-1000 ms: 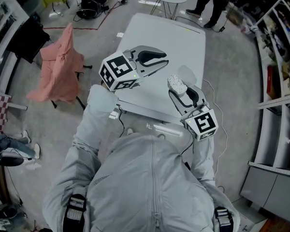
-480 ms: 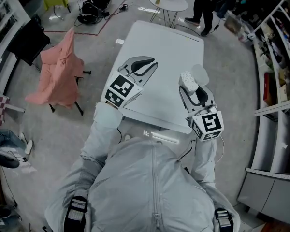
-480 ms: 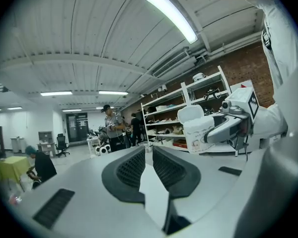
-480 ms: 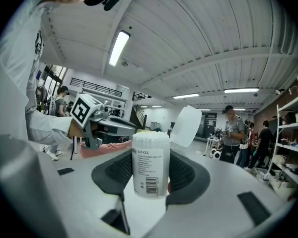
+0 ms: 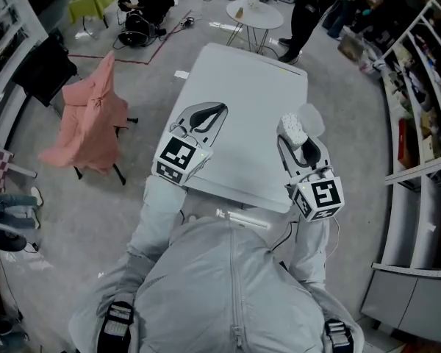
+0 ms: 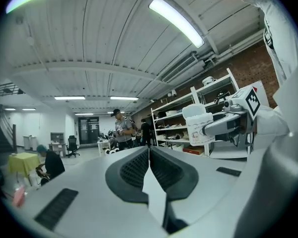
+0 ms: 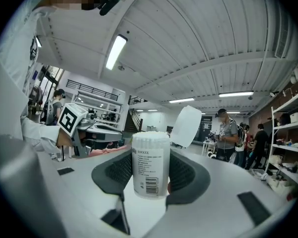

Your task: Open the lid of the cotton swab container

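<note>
One container (image 7: 150, 163), lid (image 7: 185, 125) up, pinched by right fingers (image 7: 188, 175); left fingers (image 6: 131, 170) just closed, empty; one chair (image 5: 88, 116) 9 o'clock, one table (image 5: 256, 15) 12 o'clock.

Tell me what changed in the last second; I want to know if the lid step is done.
The left gripper swung away from the container, and its fingers have just been closing with nothing between them. The right gripper still holds the container, its lid still flipped open.

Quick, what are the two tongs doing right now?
Left tongs: shut, just closed, nothing between them.
Right tongs: shut on the white cylindrical plastic cotton swab container, lid flipped open.
</note>
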Motion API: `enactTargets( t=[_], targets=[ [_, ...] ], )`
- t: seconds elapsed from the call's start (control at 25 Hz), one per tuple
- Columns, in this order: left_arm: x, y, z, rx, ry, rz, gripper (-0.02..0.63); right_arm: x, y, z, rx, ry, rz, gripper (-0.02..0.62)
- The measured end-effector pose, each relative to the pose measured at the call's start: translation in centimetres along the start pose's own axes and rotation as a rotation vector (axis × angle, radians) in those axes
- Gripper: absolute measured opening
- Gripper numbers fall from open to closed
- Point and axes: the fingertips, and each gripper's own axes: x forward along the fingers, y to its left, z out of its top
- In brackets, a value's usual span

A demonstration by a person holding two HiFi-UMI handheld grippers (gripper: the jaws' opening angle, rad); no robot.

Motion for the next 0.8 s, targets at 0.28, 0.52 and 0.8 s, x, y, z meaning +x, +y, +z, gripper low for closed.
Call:
enactTargets(
  t=[0.28,0.52,0.8],
  targets=[
    [-0.8,-1.3,0.5,0.063,0.003,-0.011,0.021,-0.5,0.6,1.1,0.017,-0.032,-0.001,0.215],
    [-0.6,-2.5,1.1,0.061,-0.01,-0.029,0.021,-1.1,0.5,1.4,0.035,-0.046,0.005,0.215],
    [-0.6,-2.9,1.7,0.06,-0.021,-0.047,0.021,-1.1,1.1,1.7,0.039,-0.05,0.017,0.215]
  ],
)
